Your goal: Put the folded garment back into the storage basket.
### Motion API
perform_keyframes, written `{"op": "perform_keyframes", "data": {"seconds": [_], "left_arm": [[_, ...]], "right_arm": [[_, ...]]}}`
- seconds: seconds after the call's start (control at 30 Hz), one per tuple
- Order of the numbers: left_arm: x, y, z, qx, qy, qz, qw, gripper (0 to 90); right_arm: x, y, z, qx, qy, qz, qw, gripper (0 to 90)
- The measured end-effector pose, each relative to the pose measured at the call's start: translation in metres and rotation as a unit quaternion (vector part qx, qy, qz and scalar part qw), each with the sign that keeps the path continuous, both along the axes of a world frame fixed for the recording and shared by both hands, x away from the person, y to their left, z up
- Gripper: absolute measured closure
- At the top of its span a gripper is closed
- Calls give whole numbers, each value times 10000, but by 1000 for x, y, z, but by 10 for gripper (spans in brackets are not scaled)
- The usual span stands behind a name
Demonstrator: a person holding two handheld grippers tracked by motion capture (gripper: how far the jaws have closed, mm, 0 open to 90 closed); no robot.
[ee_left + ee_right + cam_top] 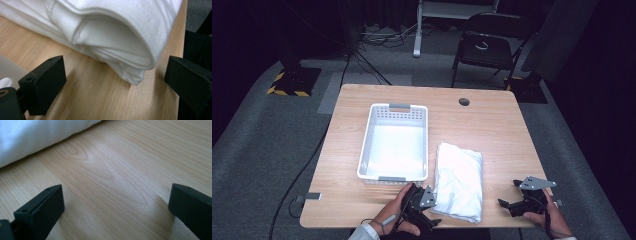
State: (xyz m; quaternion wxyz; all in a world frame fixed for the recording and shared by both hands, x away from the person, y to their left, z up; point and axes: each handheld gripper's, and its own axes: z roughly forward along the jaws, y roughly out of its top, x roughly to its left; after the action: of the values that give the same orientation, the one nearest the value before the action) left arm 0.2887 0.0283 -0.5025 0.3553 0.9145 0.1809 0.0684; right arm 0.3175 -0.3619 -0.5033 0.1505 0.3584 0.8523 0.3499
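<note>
Lying on the light wooden table [492, 130], a folded white cloth garment [458, 181] sits just to the right of a white perforated plastic basket [395, 142] with grey handle grips, its long side roughly parallel to the basket's wall. The garment reaches close to the table's near edge.

At the garment's near left corner is the left gripper [430, 200], held in the person's left hand [398, 210]. Its two black jaws stand wide apart and grip nothing — in the left gripper view they flank the garment's rounded folded corner [120, 42], where a ribbed hem and stacked layers show, and both jaws sit low over the wood.

On the other side, the right gripper [510, 196] rests near the table's near right edge, held in the right hand [548, 216], clearly apart from the garment. Its jaws are also spread wide — the right gripper view shows bare wood grain between them, with the garment's white edge [32, 137] beyond at upper left.
</note>
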Motion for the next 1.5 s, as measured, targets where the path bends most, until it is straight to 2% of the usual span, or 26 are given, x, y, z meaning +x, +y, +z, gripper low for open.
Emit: {"op": "perform_keyframes", "data": {"seconds": [0.1, 0.27, 0.63, 0.7, 0.73, 0.93, 1.1, 1.17, 1.27, 1.43, 1.47, 1.5], "left_arm": [[0, -6, 2, 120, 48, 112, 9999, 40], [1, -12, 4, 126, 62, 169, 9998, 79], [3, -19, 7, 176, 66, 138, 9997, 166], [3, -20, 8, 142, 55, 146, 9998, 217], [4, -20, 9, 146, 55, 165, 9997, 274], [5, -19, 10, 109, 61, 82, 9999, 359], [4, -19, 9, 60, 44, 100, 9999, 374], [4, -19, 9, 51, 43, 114, 9999, 374], [4, -18, 9, 26, 27, 114, 9999, 375], [4, -18, 8, -18, 10, 127, 9999, 375], [3, -17, 7, -31, 7, 133, 9999, 374], [3, -17, 7, -36, 6, 134, 9999, 375]], "right_arm": [[0, 0, 0, 1, -1, 0, 10000, 2], [0, 0, 0, 1, -2, 0, 10000, 2], [0, 0, 0, 1, -2, 2, 10000, 2], [0, 0, 0, 1, -1, 2, 10000, 2], [0, 0, 0, 1, -1, 1, 10000, 2], [0, 0, 0, 0, 6, 7, 10000, 2], [2, 1, 2, -96, 72, 40, 9999, 2], [2, 2, 4, -181, 13, 49, 9998, 14], [4, 2, 5, -165, 48, 8, 9999, 25], [5, -1, 11, 22, 44, -77, 10000, 31], [5, -1, 12, 3, 42, -92, 9999, 31], [6, 0, 14, -119, 16, -100, 9999, 29]]}}
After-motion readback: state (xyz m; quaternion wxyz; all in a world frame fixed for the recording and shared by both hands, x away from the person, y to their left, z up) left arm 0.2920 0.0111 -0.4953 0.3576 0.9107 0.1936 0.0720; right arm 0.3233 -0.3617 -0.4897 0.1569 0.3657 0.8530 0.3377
